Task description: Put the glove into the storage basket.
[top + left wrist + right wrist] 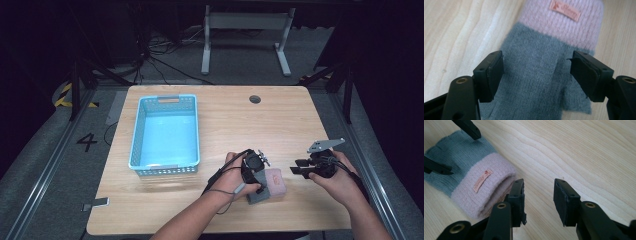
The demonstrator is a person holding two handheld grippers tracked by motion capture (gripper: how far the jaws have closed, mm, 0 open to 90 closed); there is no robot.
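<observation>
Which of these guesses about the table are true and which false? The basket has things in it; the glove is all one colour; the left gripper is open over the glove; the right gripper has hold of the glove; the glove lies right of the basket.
1. The basket has things in it. False: its inside looks bare.
2. The glove is all one colour. False: it is grey with a pink cuff.
3. The left gripper is open over the glove. True: its jaws stand apart on either side of the grey part.
4. The right gripper has hold of the glove. False: its jaws are open beside the cuff.
5. The glove lies right of the basket. True.
</observation>
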